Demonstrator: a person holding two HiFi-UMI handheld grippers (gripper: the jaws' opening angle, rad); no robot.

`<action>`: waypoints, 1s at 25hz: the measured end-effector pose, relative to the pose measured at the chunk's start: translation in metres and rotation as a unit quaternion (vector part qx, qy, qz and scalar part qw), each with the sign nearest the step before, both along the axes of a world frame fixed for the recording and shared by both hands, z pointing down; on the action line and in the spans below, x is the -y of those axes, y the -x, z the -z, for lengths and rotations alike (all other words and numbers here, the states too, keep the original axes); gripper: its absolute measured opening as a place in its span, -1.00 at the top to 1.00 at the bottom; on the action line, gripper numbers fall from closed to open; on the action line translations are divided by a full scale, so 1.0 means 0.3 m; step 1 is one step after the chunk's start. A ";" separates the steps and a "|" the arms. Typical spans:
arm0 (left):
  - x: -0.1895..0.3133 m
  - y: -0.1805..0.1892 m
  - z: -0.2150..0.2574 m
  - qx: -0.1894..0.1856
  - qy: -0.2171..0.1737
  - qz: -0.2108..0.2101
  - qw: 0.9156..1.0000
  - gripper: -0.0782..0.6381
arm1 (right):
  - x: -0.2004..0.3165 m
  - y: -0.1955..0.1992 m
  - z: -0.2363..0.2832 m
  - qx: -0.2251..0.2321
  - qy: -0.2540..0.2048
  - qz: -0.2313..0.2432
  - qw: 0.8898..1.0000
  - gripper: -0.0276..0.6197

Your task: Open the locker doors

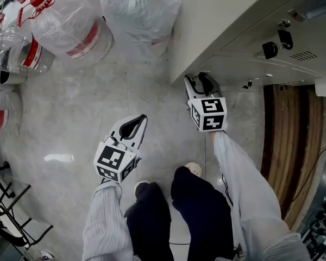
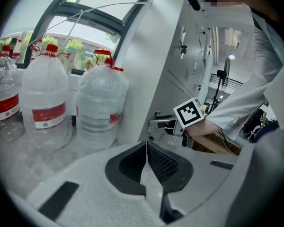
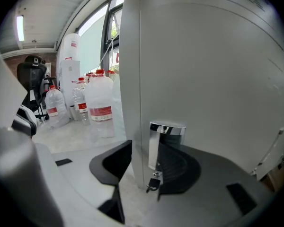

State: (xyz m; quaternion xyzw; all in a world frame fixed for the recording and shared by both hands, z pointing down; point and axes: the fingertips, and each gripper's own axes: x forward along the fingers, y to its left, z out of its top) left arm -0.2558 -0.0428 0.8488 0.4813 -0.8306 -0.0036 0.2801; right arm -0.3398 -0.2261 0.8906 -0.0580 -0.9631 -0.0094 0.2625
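— Right gripper (image 1: 200, 80) is down at the locker (image 1: 223, 15) corner. I have its jaws apart, with nothing clamped. They sit astride the door (image 3: 213, 79) edge, and the handle (image 3: 155, 148) stands between them.

— Why so low?

— That handle is at the foot of the bottom door, close to the floor (image 1: 70, 124). A key (image 3: 154, 183) hangs just under it. Coming in along the edge puts one pad behind the chrome, so I judge a squeeze and a pull would swing the door out.

— Is the door open yet?

— It looks flush to me, seam tight, so I'd say not started.

— And the left gripper (image 1: 143, 118)?

— It's shut on nothing, its pads meeting. I hold it out over bare floor, well apart from the locker, I think to keep the door's swing free.

— What does each camera give you?

— Only the right gripper view shows the handle and key; from the head view the gripper's own body covers them. The head view alone shows more keys (image 1: 270, 49) higher on the front. The left gripper view catches the right one side-on against the locker, with the bottles (image 2: 45, 103) to its left.
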 end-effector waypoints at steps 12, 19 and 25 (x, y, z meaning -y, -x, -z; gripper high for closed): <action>0.008 -0.080 0.021 -0.022 -0.013 -0.007 1.000 0.75 | -0.010 -0.105 0.000 0.001 0.020 -0.039 0.999 0.43; 0.021 -0.150 0.030 -0.030 -0.006 -0.029 0.999 0.75 | -0.004 -0.209 -0.001 -0.009 0.017 -0.063 0.998 0.43; 0.056 -0.205 0.055 -0.032 -0.010 -0.037 0.999 0.75 | 0.017 -0.301 -0.016 -0.022 0.010 -0.071 0.997 0.45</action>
